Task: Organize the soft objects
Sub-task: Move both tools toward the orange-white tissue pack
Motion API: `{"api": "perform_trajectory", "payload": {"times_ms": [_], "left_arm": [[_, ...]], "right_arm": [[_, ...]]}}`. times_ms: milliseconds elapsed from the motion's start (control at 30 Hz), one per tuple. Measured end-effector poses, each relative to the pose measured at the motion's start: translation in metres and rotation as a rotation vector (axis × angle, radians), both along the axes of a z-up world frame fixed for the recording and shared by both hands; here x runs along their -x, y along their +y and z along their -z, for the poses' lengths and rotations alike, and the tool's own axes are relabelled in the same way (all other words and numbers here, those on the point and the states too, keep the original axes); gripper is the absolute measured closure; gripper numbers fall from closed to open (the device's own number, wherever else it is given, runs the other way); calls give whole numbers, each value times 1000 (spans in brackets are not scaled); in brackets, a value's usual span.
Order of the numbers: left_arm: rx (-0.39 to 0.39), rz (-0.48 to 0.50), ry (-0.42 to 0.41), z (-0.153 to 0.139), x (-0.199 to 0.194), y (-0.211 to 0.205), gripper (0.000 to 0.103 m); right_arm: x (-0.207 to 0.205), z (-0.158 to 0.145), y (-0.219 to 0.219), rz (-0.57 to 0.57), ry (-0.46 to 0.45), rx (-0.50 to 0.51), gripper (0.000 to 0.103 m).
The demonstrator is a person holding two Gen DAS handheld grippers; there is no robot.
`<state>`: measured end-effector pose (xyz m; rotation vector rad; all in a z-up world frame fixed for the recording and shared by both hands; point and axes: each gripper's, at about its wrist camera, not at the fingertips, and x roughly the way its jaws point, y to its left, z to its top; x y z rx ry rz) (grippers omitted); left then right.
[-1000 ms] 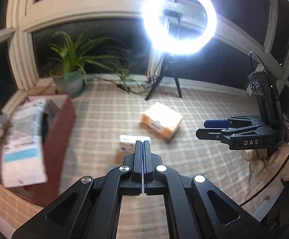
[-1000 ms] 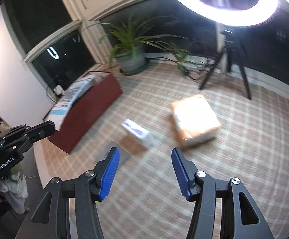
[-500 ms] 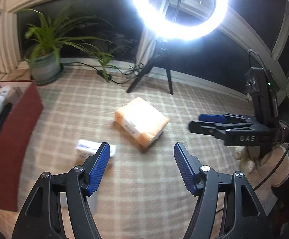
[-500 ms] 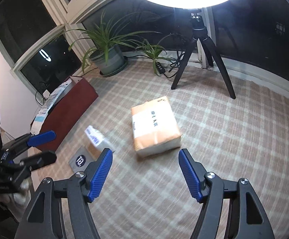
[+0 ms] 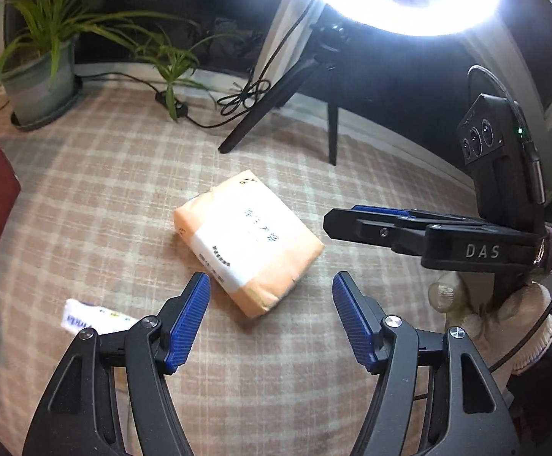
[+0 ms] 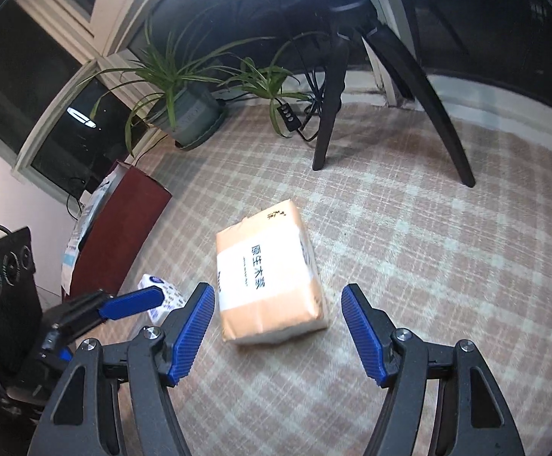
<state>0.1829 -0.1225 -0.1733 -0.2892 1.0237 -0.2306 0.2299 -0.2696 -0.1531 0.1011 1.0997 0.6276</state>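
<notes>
An orange soft tissue pack (image 5: pixel 249 243) (image 6: pixel 268 277) lies flat on the checked mat. A small white-and-blue tissue pack (image 5: pixel 93 319) (image 6: pixel 162 296) lies to its left. My left gripper (image 5: pixel 269 279) hovers over the orange pack's near corner, open, with nothing touching its blue pads. The right gripper (image 6: pixel 276 290) also hangs open above the pack's near end, pads clear of it. In the left wrist view the right gripper (image 5: pixel 337 222) comes in from the right, held by a gloved hand (image 5: pixel 485 304). In the right wrist view the left gripper (image 6: pixel 124 311) sits at the lower left.
A dark red box (image 6: pixel 124 228) with a white bag in it stands at the left. Behind are a potted plant (image 6: pixel 188 114), a ring light's tripod (image 6: pixel 333 114) and cables (image 5: pixel 245 95) along the window wall. The checked mat (image 6: pixel 447 266) extends to the right.
Both grippers have moved forward and down towards the orange pack, which looms larger now. The left gripper went from shut to open; the right one widened a little.
</notes>
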Motion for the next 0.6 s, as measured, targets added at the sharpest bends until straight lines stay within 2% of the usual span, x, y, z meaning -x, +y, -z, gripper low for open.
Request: {"api": "perform_trajectory", "payload": {"times_ms": [333,600], "left_arm": [[3,-35,105,33,-29,8,33],[42,-41,168,51,-43,10,32]], "right_arm": [[-32,25,13,-29,90,-26,37],[-42,41,24,-46,136,-30,37]]}}
